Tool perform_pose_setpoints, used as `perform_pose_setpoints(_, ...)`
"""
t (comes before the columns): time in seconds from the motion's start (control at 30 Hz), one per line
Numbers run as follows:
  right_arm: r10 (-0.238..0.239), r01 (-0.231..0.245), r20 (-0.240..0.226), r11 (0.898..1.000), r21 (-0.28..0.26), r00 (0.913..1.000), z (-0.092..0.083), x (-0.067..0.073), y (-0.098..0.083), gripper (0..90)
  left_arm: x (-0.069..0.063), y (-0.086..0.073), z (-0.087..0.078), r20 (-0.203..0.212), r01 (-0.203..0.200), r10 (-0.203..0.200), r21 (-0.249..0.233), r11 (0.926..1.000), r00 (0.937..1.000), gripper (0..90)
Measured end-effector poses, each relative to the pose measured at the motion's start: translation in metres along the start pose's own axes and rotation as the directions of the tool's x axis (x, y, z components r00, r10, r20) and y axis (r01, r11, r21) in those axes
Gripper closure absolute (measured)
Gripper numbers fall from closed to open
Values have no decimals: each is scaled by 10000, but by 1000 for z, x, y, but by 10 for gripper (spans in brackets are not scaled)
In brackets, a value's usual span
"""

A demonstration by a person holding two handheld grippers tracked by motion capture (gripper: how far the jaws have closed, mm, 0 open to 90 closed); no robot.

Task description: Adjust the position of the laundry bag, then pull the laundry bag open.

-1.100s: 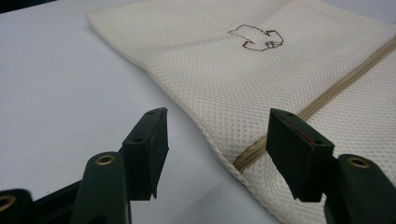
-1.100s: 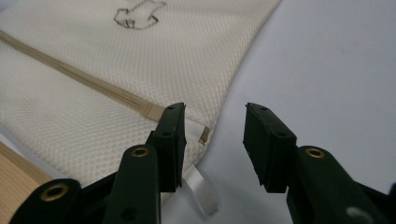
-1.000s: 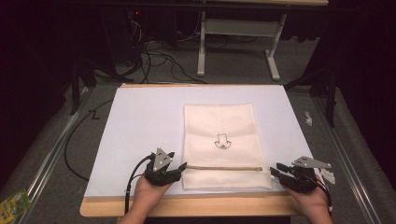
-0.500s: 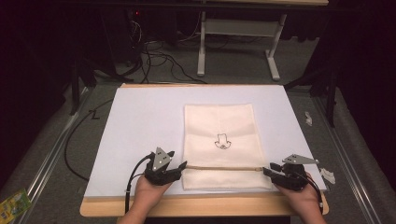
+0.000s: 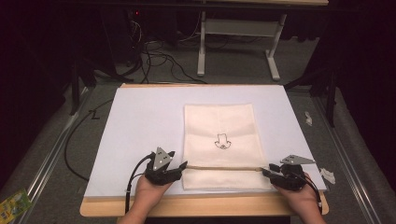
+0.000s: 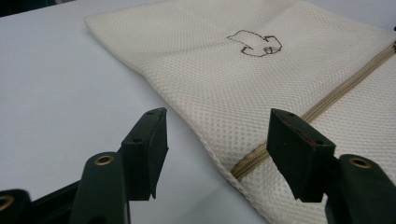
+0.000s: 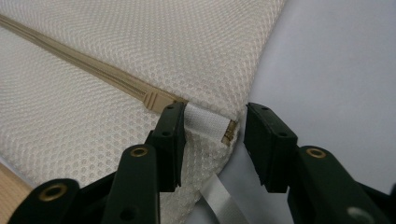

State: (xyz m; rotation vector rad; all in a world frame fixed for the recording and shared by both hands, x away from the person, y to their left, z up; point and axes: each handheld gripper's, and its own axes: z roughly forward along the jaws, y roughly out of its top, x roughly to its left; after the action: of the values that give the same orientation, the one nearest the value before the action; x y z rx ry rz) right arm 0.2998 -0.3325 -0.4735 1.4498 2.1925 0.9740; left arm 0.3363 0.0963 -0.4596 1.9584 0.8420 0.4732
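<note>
A cream mesh bag (image 5: 219,126) with a small embroidered figure lies flat on the white mat (image 5: 140,126). A tan zipper (image 5: 224,168) runs across the bag near its front edge. My left gripper (image 5: 181,166) stands open at the bag's left edge. In the left gripper view the zipper's end (image 6: 247,163) lies between the open jaws of the left gripper (image 6: 219,149). My right gripper (image 5: 265,171) is at the bag's right edge. In the right gripper view the right gripper (image 7: 212,135) is open, its jaws straddling a white tab (image 7: 205,122) at the zipper's end (image 7: 154,99).
The mat covers a wooden table (image 5: 201,206). White scraps (image 5: 328,175) lie off the mat's right side, with another scrap (image 5: 308,117) farther back. A black cable (image 5: 74,140) trails left of the table. A green packet (image 5: 14,204) lies on the floor at lower left.
My right gripper has moved left, from beside the scraps to the bag's right edge at the zipper's end. The left gripper has stayed where it was.
</note>
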Motion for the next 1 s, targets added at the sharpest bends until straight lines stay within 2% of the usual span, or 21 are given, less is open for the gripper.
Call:
perform_pose_setpoints(0.13, -238, 237, 98, 9997, 53, 9997, 1, 2, 1, 665, -1, 0, 0, 51, 13, -13, -3, 10000, 10000, 392)
perform_pose_setpoints(0.27, -6, 7, -94, 10000, 90, 10000, 1, -1, 2, 749, -3, 0, 0, 68, 15, -15, -11, 10000, 10000, 391)
perform_pose_setpoints(0.4, -59, 63, -304, 9999, 110, 9995, 2, -2, 3, 823, -3, 0, 0, 116, -26, 26, -18, 10000, 9999, 391)
perform_pose_setpoints(0.53, -285, 289, -357, 9995, 120, 9990, 1, -2, 6, 842, -2, 2, 0, 170, 93, -92, -52, 9999, 9998, 394)
perform_pose_setpoints(0.83, -629, 617, -241, 9969, -497, 9977, -9, 2, 12, 844, -5, 7, -2, 246, 260, -255, -202, 9995, 9994, 387)
perform_pose_setpoints(0.9, -731, 713, -263, 9953, -663, 9970, -12, 3, 13, 844, -6, 9, -2, 344, 345, -334, -331, 9989, 9989, 384)
perform_pose_setpoints(1.0, -845, 820, -246, 9928, -873, 9961, -16, 5, 14, 845, -9, 17, -2, 636, 169, -157, -174, 9997, 9978, 386)
